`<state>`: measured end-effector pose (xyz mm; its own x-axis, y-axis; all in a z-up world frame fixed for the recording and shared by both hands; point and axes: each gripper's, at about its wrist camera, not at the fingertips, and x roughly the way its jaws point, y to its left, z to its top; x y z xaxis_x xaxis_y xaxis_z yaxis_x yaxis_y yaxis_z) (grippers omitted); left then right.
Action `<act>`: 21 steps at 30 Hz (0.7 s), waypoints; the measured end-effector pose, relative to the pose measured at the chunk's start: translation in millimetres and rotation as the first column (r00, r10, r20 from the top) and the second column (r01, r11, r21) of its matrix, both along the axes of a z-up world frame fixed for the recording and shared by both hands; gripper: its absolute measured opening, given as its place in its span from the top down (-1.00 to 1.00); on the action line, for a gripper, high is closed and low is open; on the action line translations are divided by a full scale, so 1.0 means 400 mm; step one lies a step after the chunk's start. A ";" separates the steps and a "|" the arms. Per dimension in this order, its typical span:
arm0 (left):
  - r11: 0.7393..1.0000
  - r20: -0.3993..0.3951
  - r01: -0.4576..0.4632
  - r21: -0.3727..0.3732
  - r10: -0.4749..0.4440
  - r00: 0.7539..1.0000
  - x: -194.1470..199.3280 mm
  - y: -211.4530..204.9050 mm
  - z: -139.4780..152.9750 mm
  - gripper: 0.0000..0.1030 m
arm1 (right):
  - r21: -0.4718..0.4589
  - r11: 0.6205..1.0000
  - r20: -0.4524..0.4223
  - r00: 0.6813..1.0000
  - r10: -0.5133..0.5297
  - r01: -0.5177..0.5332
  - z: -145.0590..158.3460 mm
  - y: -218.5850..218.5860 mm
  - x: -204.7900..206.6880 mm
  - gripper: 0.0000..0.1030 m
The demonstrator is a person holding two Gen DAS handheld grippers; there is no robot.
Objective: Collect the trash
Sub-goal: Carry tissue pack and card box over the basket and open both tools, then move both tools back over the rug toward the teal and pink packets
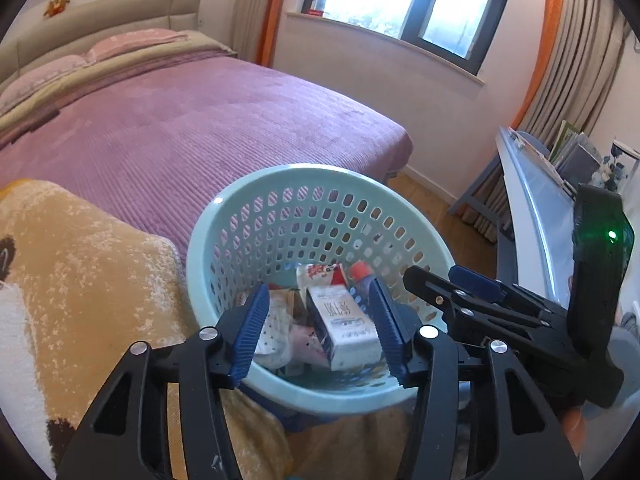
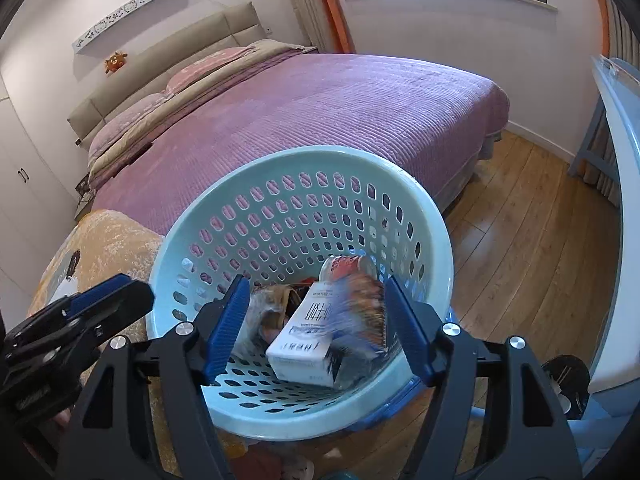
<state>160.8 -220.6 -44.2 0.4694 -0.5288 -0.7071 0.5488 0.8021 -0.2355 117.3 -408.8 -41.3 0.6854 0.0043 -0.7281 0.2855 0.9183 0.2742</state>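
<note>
A pale teal perforated basket [image 1: 224,216] [image 2: 424,208] holds trash: a white milk carton [image 1: 348,328] [image 2: 304,344] lying on its side, a red-and-white wrapper [image 1: 320,274] and crumpled packets. My left gripper [image 1: 318,286] hovers over the basket's near rim, open, with the carton seen below between its blue pads and touching neither. My right gripper [image 2: 316,280] is open over the same basket. A motion-blurred orange and blue packet [image 2: 360,308] sits loose beside its right finger, over the carton. Each gripper shows in the other's view, the right [image 1: 436,280] and the left [image 2: 116,292].
The basket stands by a bed with a purple cover [image 1: 192,120] [image 2: 340,104]. A yellow fuzzy blanket [image 1: 80,280] [image 2: 108,240] lies to its left. A white table edge [image 1: 536,208] [image 2: 624,200] runs along the right, with wooden floor [image 2: 520,240] between it and the bed.
</note>
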 end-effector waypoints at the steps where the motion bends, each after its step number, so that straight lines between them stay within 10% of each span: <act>1: 1.000 0.006 -0.002 -0.001 0.002 1.000 -0.007 0.010 0.003 0.02 | 0.008 1.000 0.002 1.000 0.002 -0.002 0.000 0.003 -0.002 -0.29; 16: 0.984 0.011 -0.126 -0.126 0.128 0.992 -0.076 0.197 0.087 -0.08 | -0.034 0.992 0.094 0.987 0.127 -0.124 0.120 0.171 -0.038 -0.29; 21: 0.961 0.116 -0.253 -0.108 0.265 0.957 -0.156 0.307 0.139 -0.53 | -0.060 0.979 0.118 0.972 0.202 -0.196 0.155 0.269 -0.045 -0.29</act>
<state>98.6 -97.9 11.3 0.6821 -0.4368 -0.5865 0.3557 0.8989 -0.2558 99.2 -301.4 20.6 0.7586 0.1171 -0.6410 0.0622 0.9662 0.2502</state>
